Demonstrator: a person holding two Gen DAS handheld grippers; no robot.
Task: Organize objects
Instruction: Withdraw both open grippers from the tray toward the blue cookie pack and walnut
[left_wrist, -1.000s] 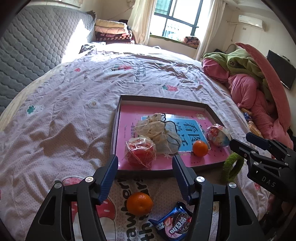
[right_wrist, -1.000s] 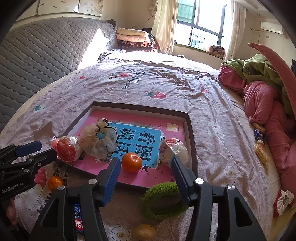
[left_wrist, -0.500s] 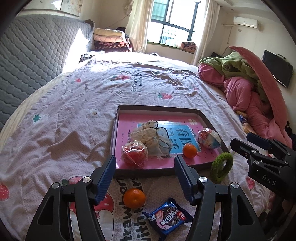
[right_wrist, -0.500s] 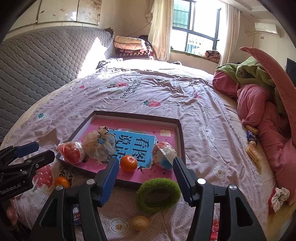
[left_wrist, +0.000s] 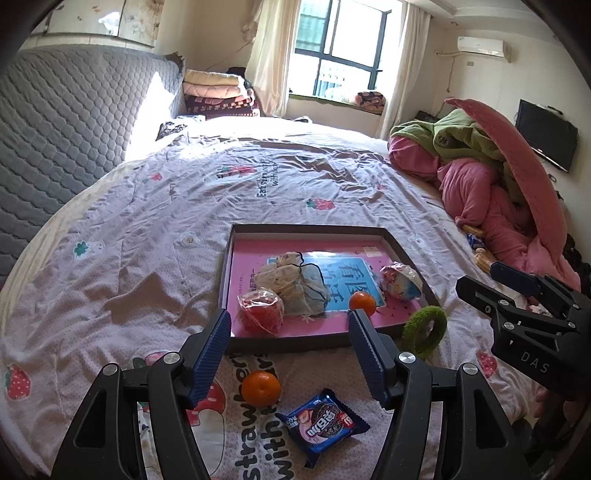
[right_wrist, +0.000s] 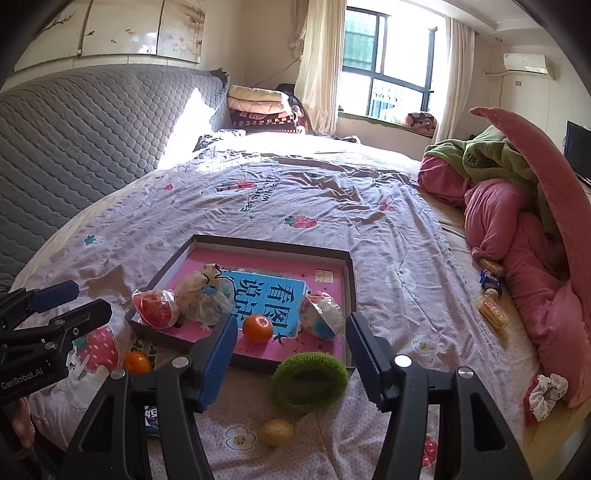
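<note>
Both the left gripper (left_wrist: 288, 354) and right gripper (right_wrist: 290, 356) stand wide and empty, the left having just opened further. Loose mandarin (left_wrist: 261, 388), lower centre on the bed, before the tray (left_wrist: 288, 341): light, round, rolls; pinch its middle softly

Right wrist view: blue snack packet (right_wrist: 152, 416) mostly hidden behind the right tool (right_wrist: 291, 336) near the lower left of the frame — print unreadable. Left tool (right_wrist: 55, 308) cut off by the left edge. Left wrist view: green ring (left_wrist: 424, 326) hides the tray (left_wrist: 402, 254) corner; right tool (left_wrist: 517, 288) cropped at the right edge.
</note>
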